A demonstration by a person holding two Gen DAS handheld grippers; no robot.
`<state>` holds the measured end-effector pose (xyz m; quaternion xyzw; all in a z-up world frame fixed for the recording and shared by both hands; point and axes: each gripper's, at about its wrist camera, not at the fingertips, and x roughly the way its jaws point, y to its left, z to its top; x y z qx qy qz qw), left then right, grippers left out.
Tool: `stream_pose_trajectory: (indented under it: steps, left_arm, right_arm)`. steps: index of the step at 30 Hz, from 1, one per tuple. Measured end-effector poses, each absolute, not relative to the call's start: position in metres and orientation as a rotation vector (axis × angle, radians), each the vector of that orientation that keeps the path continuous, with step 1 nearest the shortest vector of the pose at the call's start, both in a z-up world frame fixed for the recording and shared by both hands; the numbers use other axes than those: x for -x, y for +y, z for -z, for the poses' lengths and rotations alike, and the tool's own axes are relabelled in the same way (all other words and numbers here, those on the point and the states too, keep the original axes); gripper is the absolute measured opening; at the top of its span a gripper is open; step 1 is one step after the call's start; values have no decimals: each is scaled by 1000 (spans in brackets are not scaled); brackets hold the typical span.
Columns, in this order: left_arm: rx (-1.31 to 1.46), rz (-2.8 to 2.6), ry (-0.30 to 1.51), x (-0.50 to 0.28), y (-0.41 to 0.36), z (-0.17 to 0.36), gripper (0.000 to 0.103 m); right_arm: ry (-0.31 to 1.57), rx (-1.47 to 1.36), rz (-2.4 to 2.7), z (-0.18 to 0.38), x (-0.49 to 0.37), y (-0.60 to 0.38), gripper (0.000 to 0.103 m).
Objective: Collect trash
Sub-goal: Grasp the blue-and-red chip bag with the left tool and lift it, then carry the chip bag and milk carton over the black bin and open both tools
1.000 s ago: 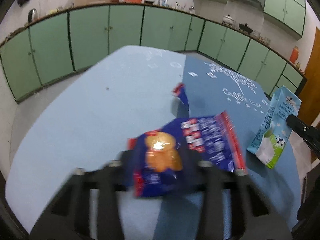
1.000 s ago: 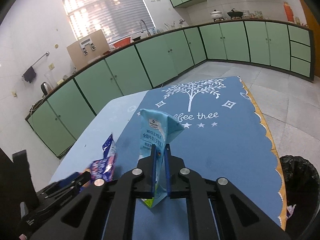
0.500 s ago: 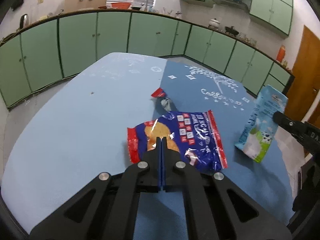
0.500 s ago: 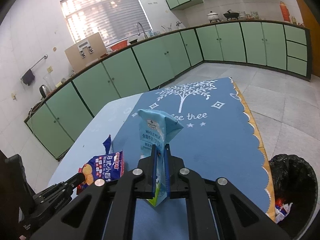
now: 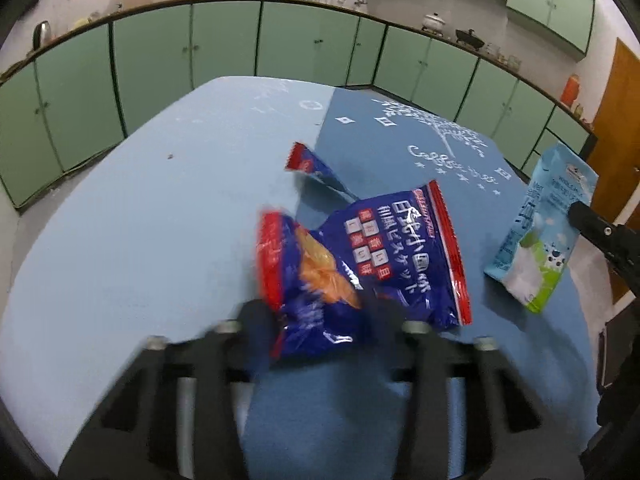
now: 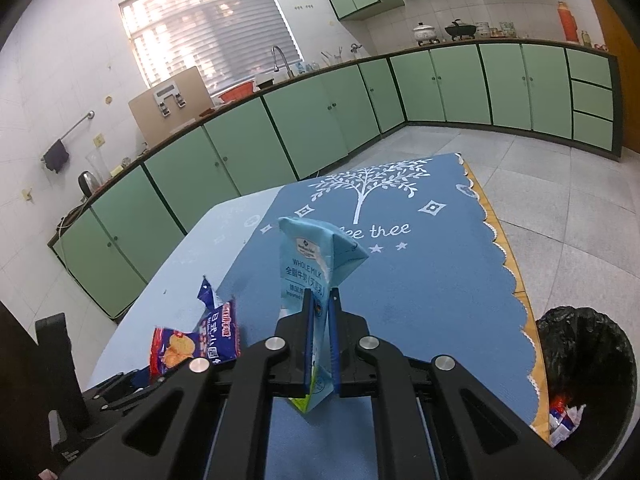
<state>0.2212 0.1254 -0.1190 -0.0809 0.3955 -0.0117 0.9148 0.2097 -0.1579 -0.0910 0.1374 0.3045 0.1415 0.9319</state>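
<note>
A blue and red snack bag (image 5: 360,264) lies on the blue table (image 5: 140,220); it also shows in the right wrist view (image 6: 196,346). My left gripper (image 5: 320,320) is open, its blurred fingers on either side of the bag's near end. A smaller torn blue wrapper (image 5: 316,170) lies just beyond the bag. My right gripper (image 6: 320,312) is shut on a light blue milk carton (image 6: 316,264), held upright over the table; the carton also shows at the right of the left wrist view (image 5: 536,232).
A black-lined trash bin (image 6: 584,360) with some trash in it stands on the floor to the right of the table. A dark blue cloth (image 6: 400,248) with a white tree print covers the table's right part. Green cabinets (image 6: 280,136) line the walls.
My left gripper has opened from shut around the snack bag. The bag's near end is now raised between the fingers. My right gripper still holds the carton, nearly still.
</note>
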Motion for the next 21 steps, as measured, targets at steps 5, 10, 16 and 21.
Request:
stream_pose_trajectory:
  steps: [5,10,16,21]
  left_arm:
    - [163,31,752,-212,124,112,11]
    - [193,26,656,-198,128,94,6]
    - [194,52,562,-186,125,61,5]
    - [175,105,520,-182,100,43,5]
  right_arm:
    - [621,-276,-288,91,-209,-157,7]
    - [618,-275,-287,90,-208,-157,7]
    - [593,-280,-289,82,-203,-165,6]
    - [567,-276,-277,68,-193,-183,6]
